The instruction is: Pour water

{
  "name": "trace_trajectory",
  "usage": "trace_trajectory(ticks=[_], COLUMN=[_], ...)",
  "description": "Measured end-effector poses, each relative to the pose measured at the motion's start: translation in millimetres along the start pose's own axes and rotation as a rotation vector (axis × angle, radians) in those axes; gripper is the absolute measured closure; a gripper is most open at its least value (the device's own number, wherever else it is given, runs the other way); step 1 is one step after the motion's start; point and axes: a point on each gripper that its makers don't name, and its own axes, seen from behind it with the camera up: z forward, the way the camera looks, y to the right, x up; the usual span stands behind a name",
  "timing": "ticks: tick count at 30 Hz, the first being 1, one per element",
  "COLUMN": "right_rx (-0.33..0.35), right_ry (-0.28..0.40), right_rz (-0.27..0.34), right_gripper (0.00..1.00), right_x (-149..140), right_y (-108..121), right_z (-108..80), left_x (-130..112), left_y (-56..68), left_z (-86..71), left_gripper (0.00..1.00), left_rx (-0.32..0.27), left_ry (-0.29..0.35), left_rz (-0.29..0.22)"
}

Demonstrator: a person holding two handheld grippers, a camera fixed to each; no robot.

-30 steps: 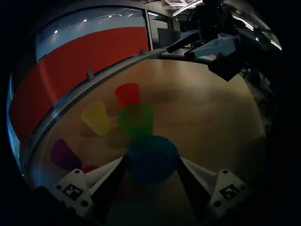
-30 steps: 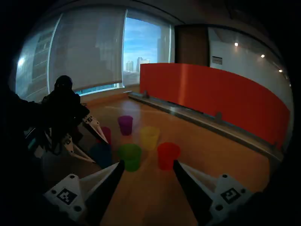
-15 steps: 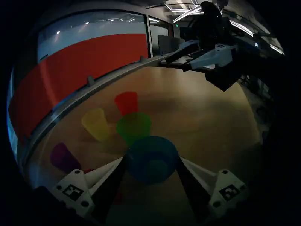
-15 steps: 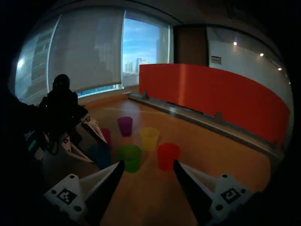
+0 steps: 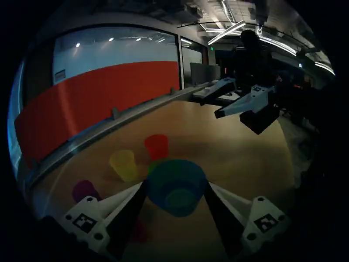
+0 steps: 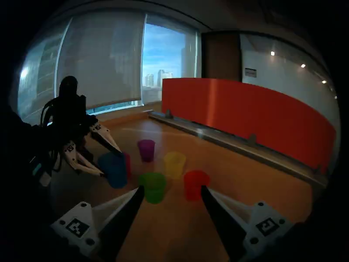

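Jaws of the left gripper (image 5: 176, 187) pinch the blue cup (image 5: 176, 198) between them, by its sides. It looks like thin plastic, probably light, flexible and slippery, so the safest hold is below the rim. Jaws of the right gripper (image 6: 171, 188) stand wide and empty, with the green cup (image 6: 152, 187) just ahead.

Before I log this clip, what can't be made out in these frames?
Water in the blue cup: left gripper view, interior too dim.
The green cup: left gripper view, mostly hidden behind the blue cup.
The dark pink cup: right gripper view, largely covered by the blue cup.
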Motion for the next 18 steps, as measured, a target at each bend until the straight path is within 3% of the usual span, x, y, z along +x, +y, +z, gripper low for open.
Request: trace_trajectory(ticks=[18], right_rx=[0.000], right_ry=[0.020], right_rz=[-0.007], right_gripper=[0.00], right_x=[9.9], right_y=[-7.0], right_z=[-2.5], left_x=[60.6], left_y=[-15.6], left_z=[-34.7], left_gripper=[0.11], left_rx=[0.050], left_ry=[0.197], left_rz=[-0.050])
